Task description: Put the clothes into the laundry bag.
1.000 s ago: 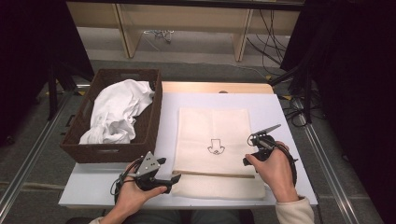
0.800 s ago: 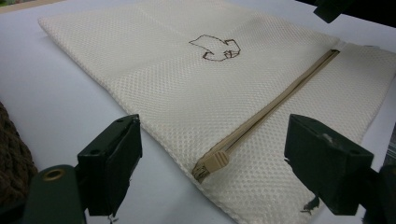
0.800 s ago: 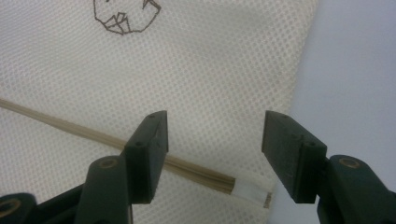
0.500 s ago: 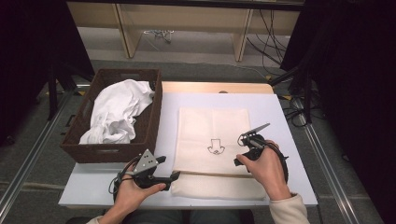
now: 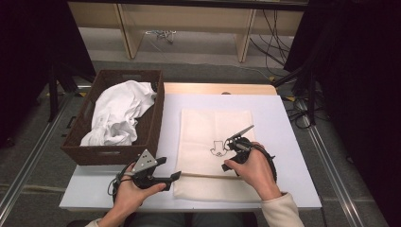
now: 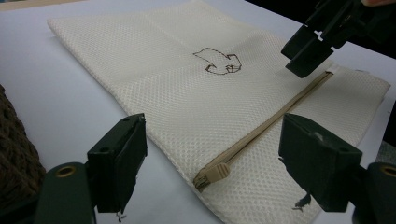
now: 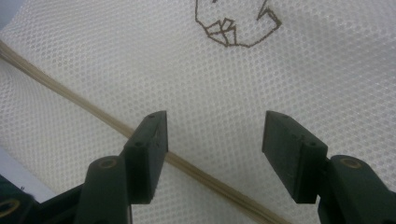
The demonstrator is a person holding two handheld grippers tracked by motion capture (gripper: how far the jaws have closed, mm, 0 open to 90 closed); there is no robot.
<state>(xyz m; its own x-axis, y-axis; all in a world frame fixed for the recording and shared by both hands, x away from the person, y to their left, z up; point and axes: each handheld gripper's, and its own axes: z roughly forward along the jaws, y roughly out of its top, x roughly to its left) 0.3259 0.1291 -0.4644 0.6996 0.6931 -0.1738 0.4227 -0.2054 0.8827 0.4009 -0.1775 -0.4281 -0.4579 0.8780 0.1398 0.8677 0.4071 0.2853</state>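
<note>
A cream mesh bag (image 5: 215,137) with a small brown stitched mark lies flat on the white table (image 5: 288,127). Its tan zipper (image 6: 275,121) runs across near the front end, and the pull (image 6: 212,173) lies at the bag's left edge. My left gripper (image 5: 171,168) rests just left of that edge. Its jaws (image 6: 212,158) have just been closing slightly but stand open, with the pull lying loose between them. My right gripper (image 5: 226,156) hovers open over the bag (image 7: 280,70), its jaws astride the zipper (image 7: 70,98) and gripping nothing. It also appears in the left gripper view (image 6: 310,46).
A brown wicker basket (image 5: 158,118) holding crumpled white cloth (image 5: 118,113) stands at the table's left, close to my left hand. A wooden strip (image 5: 217,88) borders the table's far edge. Cables hang at the right, off the table.
My right hand has moved left and slightly lower over the bag, toward the zipper line. The left hand has stayed where it was.
</note>
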